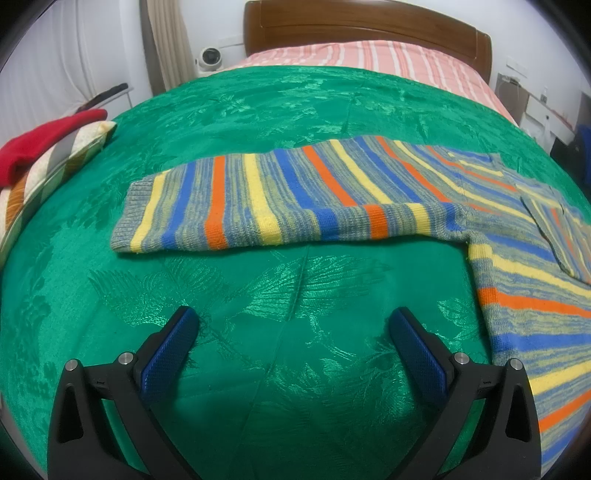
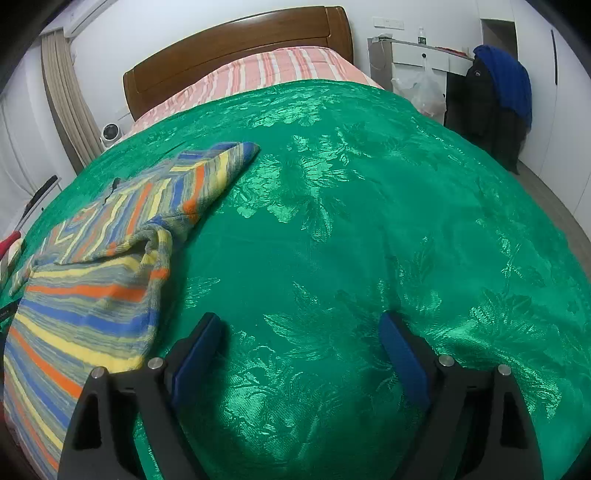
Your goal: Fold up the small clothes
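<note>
A green patterned bedspread [image 1: 258, 122] covers a bed with a wooden headboard [image 1: 369, 26] against a white wall. A striped sweater [image 1: 517, 236] lies flat on it, one sleeve [image 1: 258, 199] stretched leftward, long axis crosswise. Left gripper [image 1: 293, 332] and right gripper [image 2: 299, 336] hover, jaws spread, holding nothing.

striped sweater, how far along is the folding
Partly done, it seems: in the right wrist view one sleeve of the striped sweater already lies folded over its body. Nothing is in hand: the left tongs and right tongs are both open over the green bedspread. Left to do: the other sleeve is spread out flat, and the body is unfolded.
</note>
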A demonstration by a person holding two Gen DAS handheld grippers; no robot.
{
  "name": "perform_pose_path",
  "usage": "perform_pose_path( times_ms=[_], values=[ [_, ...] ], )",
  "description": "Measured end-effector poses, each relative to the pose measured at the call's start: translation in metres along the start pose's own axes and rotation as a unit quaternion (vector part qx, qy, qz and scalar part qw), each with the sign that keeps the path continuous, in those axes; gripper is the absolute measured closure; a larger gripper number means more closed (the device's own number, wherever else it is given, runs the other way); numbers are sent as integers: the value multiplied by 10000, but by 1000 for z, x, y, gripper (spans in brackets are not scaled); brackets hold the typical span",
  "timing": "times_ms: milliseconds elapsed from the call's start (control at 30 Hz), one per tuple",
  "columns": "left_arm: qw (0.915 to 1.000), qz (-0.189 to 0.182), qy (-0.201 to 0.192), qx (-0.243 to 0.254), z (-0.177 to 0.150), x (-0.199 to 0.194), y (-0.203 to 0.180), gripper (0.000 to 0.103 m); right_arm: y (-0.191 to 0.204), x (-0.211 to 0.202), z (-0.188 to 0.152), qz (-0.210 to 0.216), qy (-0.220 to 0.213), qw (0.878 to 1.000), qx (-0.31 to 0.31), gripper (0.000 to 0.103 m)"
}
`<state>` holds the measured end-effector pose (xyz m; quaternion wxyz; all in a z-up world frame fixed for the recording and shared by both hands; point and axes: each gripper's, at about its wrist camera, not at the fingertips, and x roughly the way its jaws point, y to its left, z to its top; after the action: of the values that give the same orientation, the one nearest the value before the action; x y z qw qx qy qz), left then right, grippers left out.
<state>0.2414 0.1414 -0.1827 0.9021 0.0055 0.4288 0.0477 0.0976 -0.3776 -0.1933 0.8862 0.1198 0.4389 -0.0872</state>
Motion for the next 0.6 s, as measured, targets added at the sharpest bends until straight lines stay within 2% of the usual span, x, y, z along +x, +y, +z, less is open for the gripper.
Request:
perform_pose_path(
  times_ms=[433,533,600],
  values=[
    [10000,43,19,5,2,1,-3,0,-2,1,0,98,4,10000,-3,13],
    [9999,-5,140,-45,5,3,-1,0,-3,1,0,112,1,9999,0,13],
    [9993,-103,364,-44,6,2,1,0,-3,1,0,111,3,9999,1,13]
  ],
)
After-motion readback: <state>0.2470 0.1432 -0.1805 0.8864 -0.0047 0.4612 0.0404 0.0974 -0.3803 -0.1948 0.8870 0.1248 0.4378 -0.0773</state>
